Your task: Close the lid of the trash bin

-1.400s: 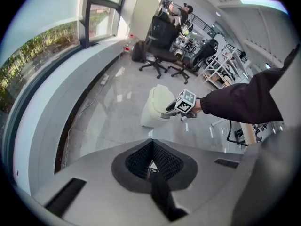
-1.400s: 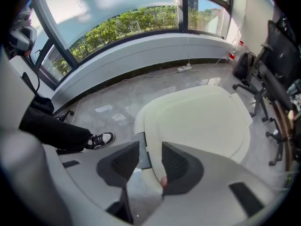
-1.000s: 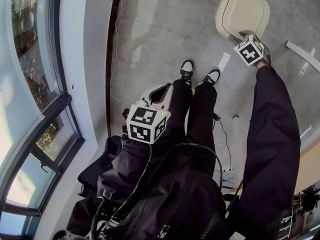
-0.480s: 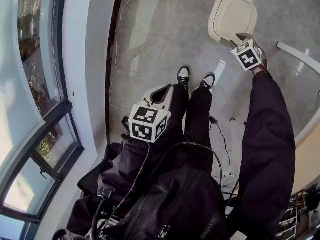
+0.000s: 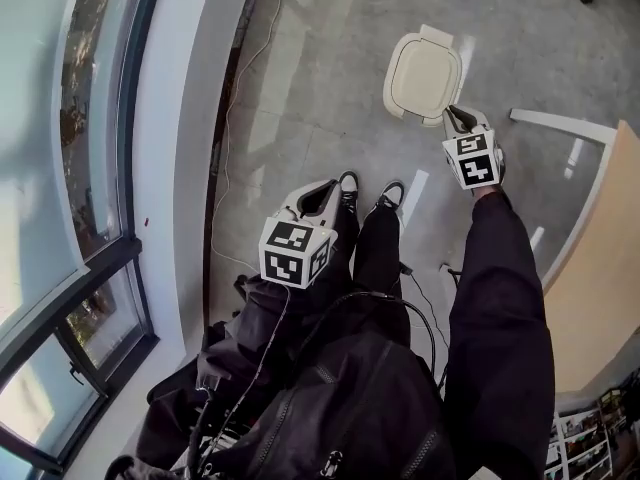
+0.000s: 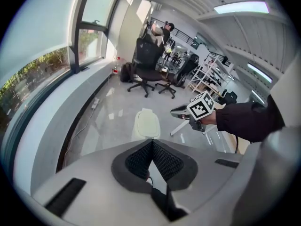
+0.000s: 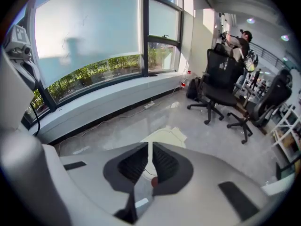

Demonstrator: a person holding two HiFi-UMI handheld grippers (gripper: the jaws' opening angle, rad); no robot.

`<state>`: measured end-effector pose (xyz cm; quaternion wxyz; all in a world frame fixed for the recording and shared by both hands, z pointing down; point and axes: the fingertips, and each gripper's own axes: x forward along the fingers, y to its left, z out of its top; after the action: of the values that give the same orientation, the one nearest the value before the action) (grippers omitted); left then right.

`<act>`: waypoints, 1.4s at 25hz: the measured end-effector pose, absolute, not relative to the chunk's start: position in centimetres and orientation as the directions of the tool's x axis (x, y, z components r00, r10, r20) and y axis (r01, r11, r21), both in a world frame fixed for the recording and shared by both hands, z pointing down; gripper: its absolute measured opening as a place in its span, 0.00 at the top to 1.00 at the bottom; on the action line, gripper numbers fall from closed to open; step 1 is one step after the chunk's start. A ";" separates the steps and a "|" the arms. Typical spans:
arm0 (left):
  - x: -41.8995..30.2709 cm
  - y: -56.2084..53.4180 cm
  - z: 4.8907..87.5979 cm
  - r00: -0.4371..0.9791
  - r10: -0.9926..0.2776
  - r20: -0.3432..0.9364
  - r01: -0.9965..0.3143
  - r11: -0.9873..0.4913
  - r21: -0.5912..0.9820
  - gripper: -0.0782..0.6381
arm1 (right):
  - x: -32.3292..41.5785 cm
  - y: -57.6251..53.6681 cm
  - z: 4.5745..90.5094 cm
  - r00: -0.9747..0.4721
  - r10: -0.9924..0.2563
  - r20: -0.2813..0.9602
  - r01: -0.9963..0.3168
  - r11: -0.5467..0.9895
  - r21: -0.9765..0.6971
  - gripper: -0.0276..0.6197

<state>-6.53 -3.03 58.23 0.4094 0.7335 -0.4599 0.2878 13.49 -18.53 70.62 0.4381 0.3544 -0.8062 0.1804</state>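
Now, trash bin lid (image 5: pixel 424 76) closed, grey floor (image 5: pixel 320 78)

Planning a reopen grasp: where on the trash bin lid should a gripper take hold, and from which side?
Probably the near rim of the lid, the edge toward the shoes, from above on that side. The lid lies flat and shut; a tab, likely the hinge, juts from the far edge, so the near rim is free.
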 end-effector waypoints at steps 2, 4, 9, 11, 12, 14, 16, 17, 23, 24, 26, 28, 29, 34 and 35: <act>-6.3 -3.4 57.1 0.408 -0.459 0.790 -0.912 -0.245 0.328 0.89 | 14.0 -18.5 68.1 -0.365 -0.456 0.812 -0.753 0.658 0.031 0.91; -5.7 -4.0 56.0 0.407 -0.479 0.778 -0.912 -0.256 0.319 0.89 | 14.4 -18.5 65.6 -0.371 -0.495 0.786 -0.768 0.639 0.040 0.94; -4.0 -6.0 51.0 0.429 -0.537 0.726 -0.901 -0.314 0.300 0.89 | 15.2 -17.4 58.3 -0.362 -0.577 0.732 -0.800 0.595 0.073 0.95; -3.6 -6.7 48.4 0.442 -0.568 0.694 -0.895 -0.338 0.293 0.89 | 15.8 -16.9 54.7 -0.354 -0.621 0.699 -0.835 0.546 0.062 0.95; -3.5 -7.0 47.1 0.447 -0.587 0.675 -0.892 -0.345 0.291 0.89 | 16.0 -16.6 52.8 -0.350 -0.644 0.681 -0.854 0.518 0.052 0.95; -3.6 -7.7 44.0 0.452 -0.646 0.615 -0.891 -0.351 0.287 0.89 | 16.3 -15.9 49.0 -0.334 -0.688 0.644 -0.878 0.476 0.053 0.95; -3.7 -8.5 40.4 0.456 -0.718 0.526 -0.890 -0.362 0.277 0.89 | 16.4 -15.2 45.0 -0.318 -0.733 0.602 -0.888 0.452 0.080 0.95; -3.6 -8.8 38.7 0.457 -0.745 0.487 -0.889 -0.371 0.267 0.89 | 16.4 -14.8 43.0 -0.312 -0.753 0.579 -0.893 0.441 0.092 0.95; -2.8 -9.3 30.3 0.463 -0.813 0.352 -0.886 -0.415 0.206 0.89 | 16.0 -11.0 32.9 -0.292 -0.839 0.459 -0.923 0.373 0.095 0.95; -2.6 -9.3 29.1 0.463 -0.821 0.336 -0.886 -0.418 0.200 0.89 | 16.0 -10.3 31.4 -0.292 -0.850 0.439 -0.929 0.361 0.081 0.95; -1.6 -9.4 26.4 0.468 -0.830 0.303 -0.883 -0.429 0.189 0.89 | 16.6 -9.1 28.2 -0.293 -0.869 0.398 -0.940 0.338 0.047 0.95; 0.0 -9.8 23.5 0.489 -0.833 0.259 -0.872 -0.457 0.174 0.89 | 17.4 -8.3 24.7 -0.294 -0.890 0.350 -0.946 0.324 0.030 0.95; 0.7 -10.1 22.1 0.499 -0.834 0.234 -0.866 -0.472 0.165 0.89 | 17.6 -7.9 23.1 -0.295 -0.898 0.326 -0.946 0.323 0.034 0.95; 1.4 -10.0 17.7 0.517 -0.842 0.153 -0.856 -0.503 0.122 0.89 | 16.5 -5.9 18.0 -0.317 -0.919 0.234 -0.937 0.341 0.072 0.95; 1.5 -9.9 17.0 0.521 -0.842 0.140 -0.853 -0.509 0.112 0.89 | 16.3 -5.6 17.2 -0.319 -0.923 0.217 -0.937 0.341 0.077 0.95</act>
<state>1.53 -9.93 17.00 0.0837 0.8680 -0.4883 0.0338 16.30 -5.64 17.23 0.1116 0.5729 -0.8113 0.0315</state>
